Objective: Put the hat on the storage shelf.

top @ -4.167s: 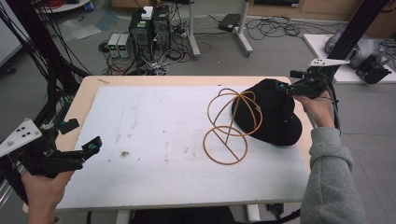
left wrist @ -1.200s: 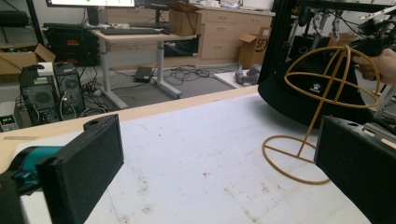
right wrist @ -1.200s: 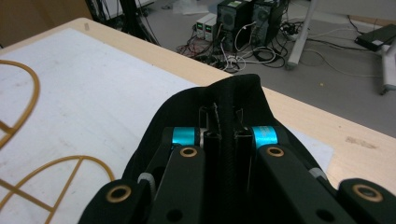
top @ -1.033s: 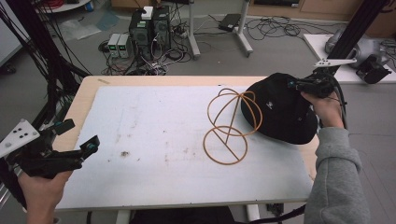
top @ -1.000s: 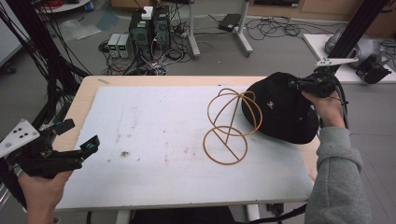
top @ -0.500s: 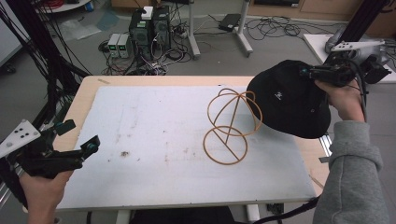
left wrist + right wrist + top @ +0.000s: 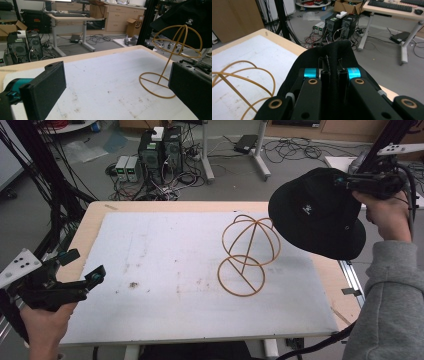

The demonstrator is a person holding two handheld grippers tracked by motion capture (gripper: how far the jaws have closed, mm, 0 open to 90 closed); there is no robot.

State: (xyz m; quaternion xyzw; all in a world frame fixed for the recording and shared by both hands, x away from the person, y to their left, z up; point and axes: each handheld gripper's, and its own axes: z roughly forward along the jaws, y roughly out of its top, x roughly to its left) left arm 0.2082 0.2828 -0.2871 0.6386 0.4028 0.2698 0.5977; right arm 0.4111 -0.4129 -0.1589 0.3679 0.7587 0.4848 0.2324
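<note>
A black bucket hat (image 7: pixel 315 212) with a small white logo hangs in the air over the table's right edge, its brim pinched in my right gripper (image 7: pixel 345 180), which is shut on it. In the right gripper view the jaws clamp a fold of the hat's brim (image 7: pixel 334 62). A yellow wire hat stand (image 7: pixel 247 252) rests upright on the white mat, just left of and below the hat. The stand (image 7: pixel 172 55) and the hat (image 7: pixel 190 20) above it also appear in the left gripper view. My left gripper (image 7: pixel 80 265) is open, held low at the table's front left corner.
The white mat (image 7: pixel 165 265) covers most of the wooden table (image 7: pixel 90 217). Computer towers (image 7: pixel 160 147), cables and desk legs stand on the floor behind the table. A metal rail (image 7: pixel 350 280) runs along the table's right edge.
My right gripper has lifted the hat off the table's right side, up and slightly away from the stand. The left gripper has stayed still.
</note>
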